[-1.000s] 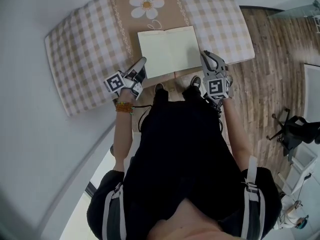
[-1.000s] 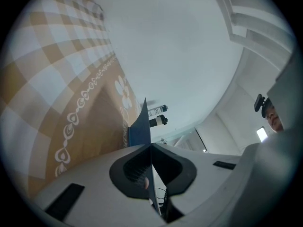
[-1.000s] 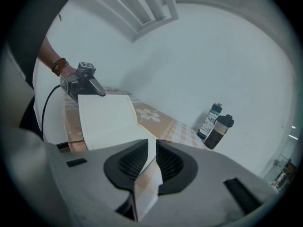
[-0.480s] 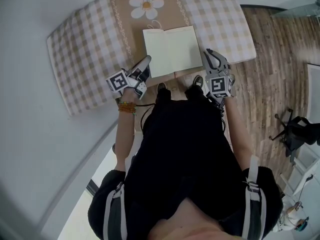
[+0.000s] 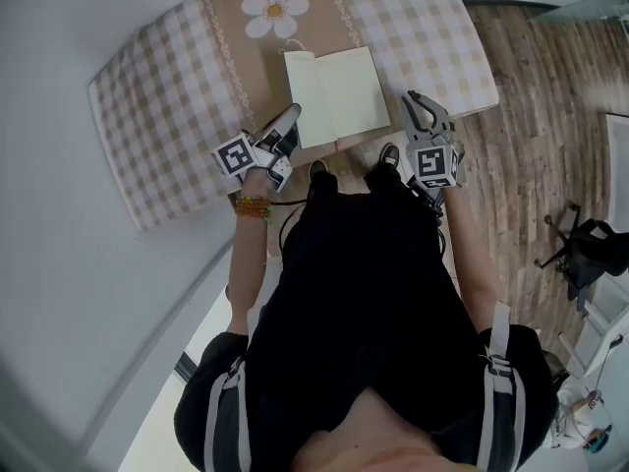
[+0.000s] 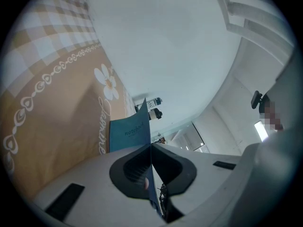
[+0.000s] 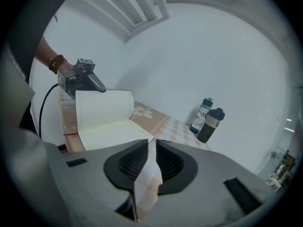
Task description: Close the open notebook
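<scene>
Pinching the cover of the notebook in your shut left hand-held gripper, you should arc it over gently, with your slightly parted, empty right hand-held gripper clear.

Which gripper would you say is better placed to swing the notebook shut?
Left: the left gripper is shut on the notebook, its teal cover raised; the right gripper is open beside it.
</scene>
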A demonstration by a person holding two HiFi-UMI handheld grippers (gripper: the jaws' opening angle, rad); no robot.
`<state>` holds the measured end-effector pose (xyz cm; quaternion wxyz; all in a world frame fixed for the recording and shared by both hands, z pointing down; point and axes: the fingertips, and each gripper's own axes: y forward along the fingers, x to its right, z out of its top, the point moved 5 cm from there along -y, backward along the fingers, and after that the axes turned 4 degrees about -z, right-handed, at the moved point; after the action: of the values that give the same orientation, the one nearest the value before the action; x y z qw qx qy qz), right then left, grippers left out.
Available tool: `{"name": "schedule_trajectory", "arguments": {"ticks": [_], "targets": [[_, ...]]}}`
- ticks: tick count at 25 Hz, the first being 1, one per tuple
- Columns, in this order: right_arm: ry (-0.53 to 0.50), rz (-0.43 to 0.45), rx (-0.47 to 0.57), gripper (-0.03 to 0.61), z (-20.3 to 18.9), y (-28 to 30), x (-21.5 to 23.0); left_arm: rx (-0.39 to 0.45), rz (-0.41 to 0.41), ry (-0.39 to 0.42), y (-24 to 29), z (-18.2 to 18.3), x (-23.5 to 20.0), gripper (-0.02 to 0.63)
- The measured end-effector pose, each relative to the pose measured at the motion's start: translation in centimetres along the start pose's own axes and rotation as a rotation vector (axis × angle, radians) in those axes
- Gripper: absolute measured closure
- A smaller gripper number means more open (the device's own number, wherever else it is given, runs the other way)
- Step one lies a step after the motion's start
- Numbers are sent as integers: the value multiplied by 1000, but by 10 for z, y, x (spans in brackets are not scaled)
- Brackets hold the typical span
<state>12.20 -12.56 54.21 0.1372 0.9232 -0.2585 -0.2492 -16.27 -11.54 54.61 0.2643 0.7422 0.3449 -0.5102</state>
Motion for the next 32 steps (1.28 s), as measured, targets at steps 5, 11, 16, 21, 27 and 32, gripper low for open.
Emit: {"name": "schedule_trajectory", "arguments": {"ticks": [5,11,16,21,27,32], "targets": [[13,11,-15,520,-2,-6,10,-10,23,-19,10,-7,6,595],[23,6,-12,520,-9,-7,15,-26,18,-32,25,-10,6,595],[43,-3,-16,520,-7,-14,22,-60,26,-27,34,-15,11,595],[49,-18,-6,520,-6,-9,21,-79,30,-26,40,-17,3,595],[84,-22,-14,520,-19,-5,38,-101,42,-54,72,-20,0,595],[87,-34,-11,520,-27,-18,42,-138,57,-44,83,-37,-3,595]]}}
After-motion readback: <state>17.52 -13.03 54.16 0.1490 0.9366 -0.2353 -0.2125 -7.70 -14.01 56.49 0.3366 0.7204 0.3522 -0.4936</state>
